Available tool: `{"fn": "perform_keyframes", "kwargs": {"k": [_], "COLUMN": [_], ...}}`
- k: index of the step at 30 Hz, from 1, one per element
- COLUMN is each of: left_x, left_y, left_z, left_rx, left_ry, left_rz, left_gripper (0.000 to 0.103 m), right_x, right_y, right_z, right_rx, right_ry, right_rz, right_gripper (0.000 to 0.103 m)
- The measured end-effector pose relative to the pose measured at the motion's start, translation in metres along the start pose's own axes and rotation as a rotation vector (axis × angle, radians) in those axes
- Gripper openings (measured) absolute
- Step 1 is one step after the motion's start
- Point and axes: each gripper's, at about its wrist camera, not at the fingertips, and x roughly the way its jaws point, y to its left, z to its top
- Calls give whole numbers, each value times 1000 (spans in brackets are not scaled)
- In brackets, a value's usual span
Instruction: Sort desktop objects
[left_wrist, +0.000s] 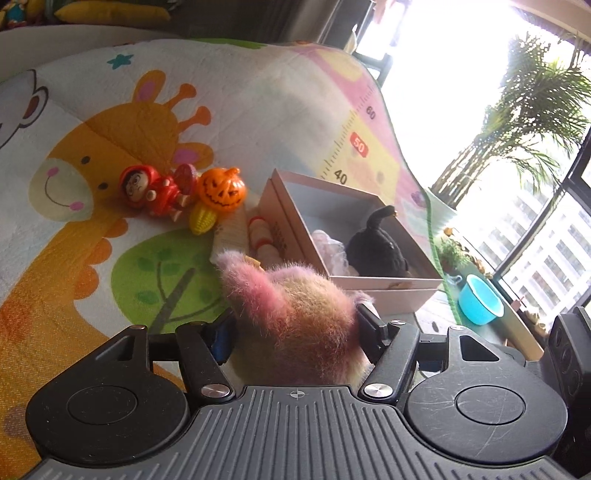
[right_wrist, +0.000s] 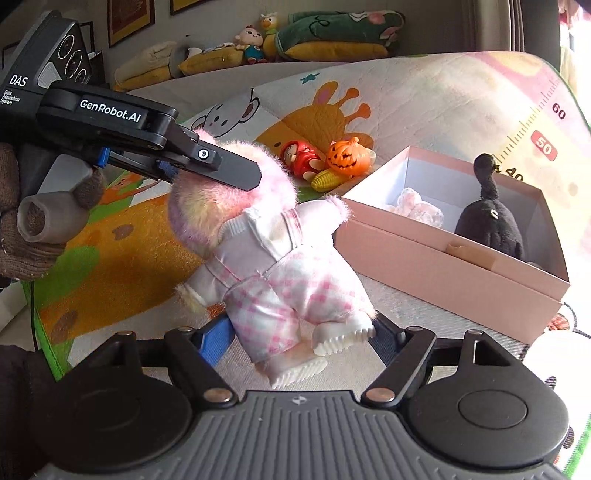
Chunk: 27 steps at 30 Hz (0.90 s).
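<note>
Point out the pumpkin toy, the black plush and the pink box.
pumpkin toy (right_wrist: 345, 156), right wrist view, carved face.
black plush (right_wrist: 489, 221), right wrist view, body.
pink box (right_wrist: 424, 266), right wrist view, front wall.

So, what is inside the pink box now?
Inside the pink box a black plush toy stands at the right end, and a pale pink, translucent bundle lies to its left. The near wall hides the floor beneath them, so anything flat there cannot be seen.

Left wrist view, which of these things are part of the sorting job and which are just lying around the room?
Part of the job: plush doll held by left gripper, pink box, black plush bird, pumpkin toy, red figure, toy corn.

Just lying about: blue basin, potted palm, play mat.
</note>
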Motion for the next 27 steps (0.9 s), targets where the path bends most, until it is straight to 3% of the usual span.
{"fn": "perform_keyframes", "kwargs": {"k": [17,27], "left_x": [16,6], "left_y": [-72,-109], "left_z": [8,27], "left_rx": [119,192], "left_ry": [19,-49], "left_rz": [-134,-166], "left_gripper": [69,68], "right_x": [-57,-92], "right_y": [-35,-45], "right_z": [-16,-6], "right_rx": [-22,-51], "right_ry": [-51,-152], "right_rz": [-167,-253], "right_gripper": [78,78]}}
